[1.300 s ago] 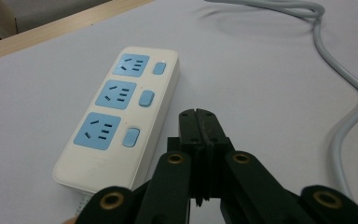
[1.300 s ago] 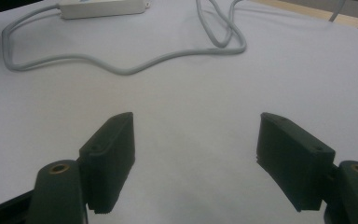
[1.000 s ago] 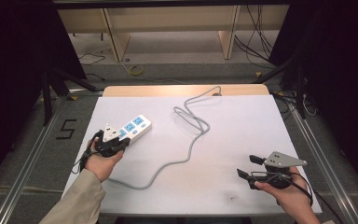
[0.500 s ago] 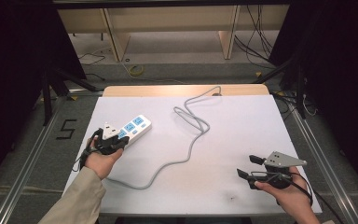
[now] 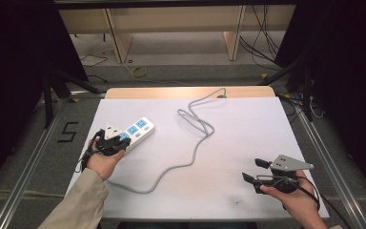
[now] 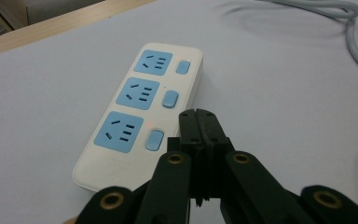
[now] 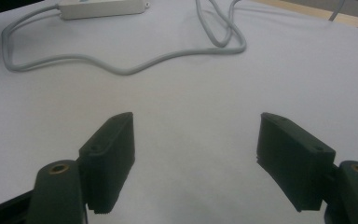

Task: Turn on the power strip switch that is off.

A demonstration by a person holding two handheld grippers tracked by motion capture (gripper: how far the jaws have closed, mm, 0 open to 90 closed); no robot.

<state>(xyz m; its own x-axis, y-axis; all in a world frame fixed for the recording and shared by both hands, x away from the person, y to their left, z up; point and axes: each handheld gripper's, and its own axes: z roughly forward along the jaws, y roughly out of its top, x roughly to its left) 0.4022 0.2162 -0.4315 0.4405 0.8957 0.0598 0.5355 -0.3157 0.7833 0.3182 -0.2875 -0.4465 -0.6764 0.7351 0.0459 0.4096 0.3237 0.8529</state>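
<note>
A white power strip point(image 5: 138, 130) point(image 6: 121, 154) with three blue sockets and blue switches lies on the left of the white table point(image 5: 248, 129). Its grey cable point(image 5: 198, 143) point(image 7: 121, 71) loops across the middle and runs off the far edge. My left gripper point(image 5: 120, 141) point(image 6: 203, 117) is shut with nothing between its jaws. Its tips sit at the strip's near end, just right of the nearest switch point(image 6: 154, 140); I cannot tell whether they touch it. My right gripper point(image 5: 251, 169) point(image 7: 198, 126) rests open and empty near the table's front right corner, over bare table. The strip's end point(image 7: 103, 7) lies far off in its view.
A bare wooden strip point(image 5: 171, 93) runs along the table's far edge. Wooden shelf frames point(image 5: 116, 38) and loose cables point(image 5: 262, 47) stand on the floor behind. Metal rails point(image 5: 24, 167) run along both sides of the table.
</note>
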